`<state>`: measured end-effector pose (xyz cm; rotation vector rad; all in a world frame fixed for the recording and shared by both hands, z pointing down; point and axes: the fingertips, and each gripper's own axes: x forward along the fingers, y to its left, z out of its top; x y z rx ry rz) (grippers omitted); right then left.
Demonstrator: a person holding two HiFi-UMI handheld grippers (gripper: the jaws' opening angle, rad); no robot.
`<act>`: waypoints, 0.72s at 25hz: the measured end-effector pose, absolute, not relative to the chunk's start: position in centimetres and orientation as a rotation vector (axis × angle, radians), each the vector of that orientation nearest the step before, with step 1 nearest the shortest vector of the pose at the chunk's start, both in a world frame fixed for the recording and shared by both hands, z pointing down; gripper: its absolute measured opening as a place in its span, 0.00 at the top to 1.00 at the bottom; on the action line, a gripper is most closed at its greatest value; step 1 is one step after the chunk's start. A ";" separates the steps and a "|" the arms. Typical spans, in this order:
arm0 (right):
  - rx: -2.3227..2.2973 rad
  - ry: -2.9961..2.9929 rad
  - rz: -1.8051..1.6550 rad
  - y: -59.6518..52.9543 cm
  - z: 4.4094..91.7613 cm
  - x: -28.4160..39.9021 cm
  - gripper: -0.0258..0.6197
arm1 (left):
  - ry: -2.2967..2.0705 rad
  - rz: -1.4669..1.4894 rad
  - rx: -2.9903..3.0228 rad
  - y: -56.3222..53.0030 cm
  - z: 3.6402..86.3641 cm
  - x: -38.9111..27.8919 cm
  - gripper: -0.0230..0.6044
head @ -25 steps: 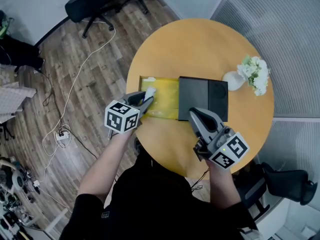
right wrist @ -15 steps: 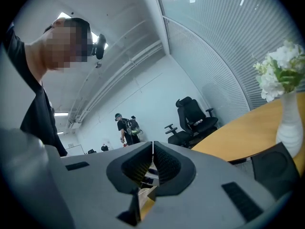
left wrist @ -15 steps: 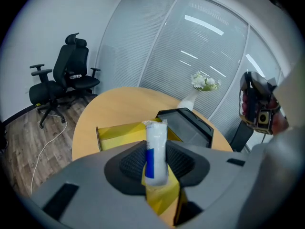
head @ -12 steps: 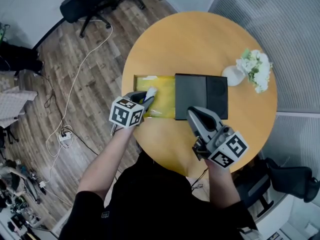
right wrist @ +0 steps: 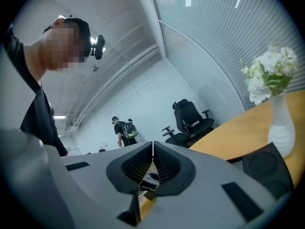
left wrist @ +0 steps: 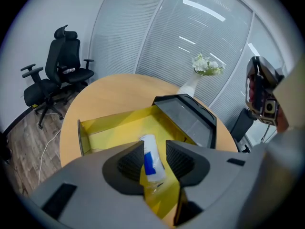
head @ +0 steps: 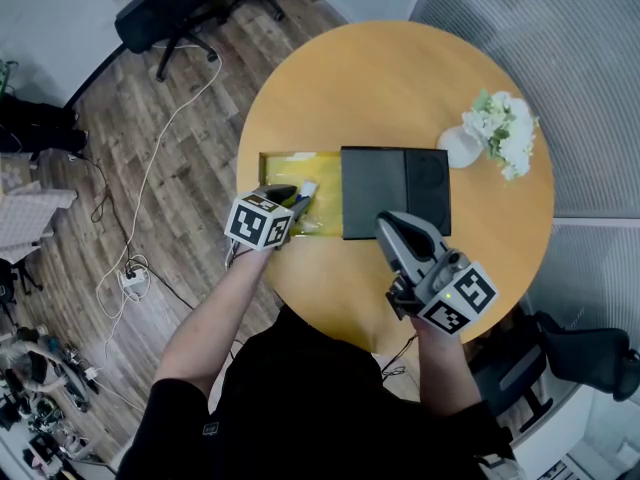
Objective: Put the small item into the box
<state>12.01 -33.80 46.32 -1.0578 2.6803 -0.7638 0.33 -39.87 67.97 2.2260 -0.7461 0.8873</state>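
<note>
Left tool (left wrist: 153, 149) was clamped on the small item (left wrist: 151, 165), a white cylindrical packet with a blue label and glossy clear wrap, held over the yellow box (left wrist: 112, 128) near its front wall. Right tool (right wrist: 152, 163) was closed and empty, clear of the box.

Risk: the slick wrap could slip early, or a release this near the wall could tip the item onto the tabletop (left wrist: 102, 92) (smooth wood). The matte black cover (left wrist: 188, 116) adjoined the box.
</note>
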 end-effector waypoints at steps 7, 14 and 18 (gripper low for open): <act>-1.026 2.685 -0.755 -33.5 45.9 11.9 0.90 | -0.808 0.860 2.226 -40.0 67.0 -0.8 0.75; -0.964 2.713 -0.720 -33.1 44.4 10.5 0.90 | -0.915 0.763 2.302 -39.6 62.1 -2.8 0.76; -0.925 2.740 -0.677 -32.4 42.8 8.8 0.90 | -0.968 0.680 2.368 -38.6 58.4 -4.4 0.78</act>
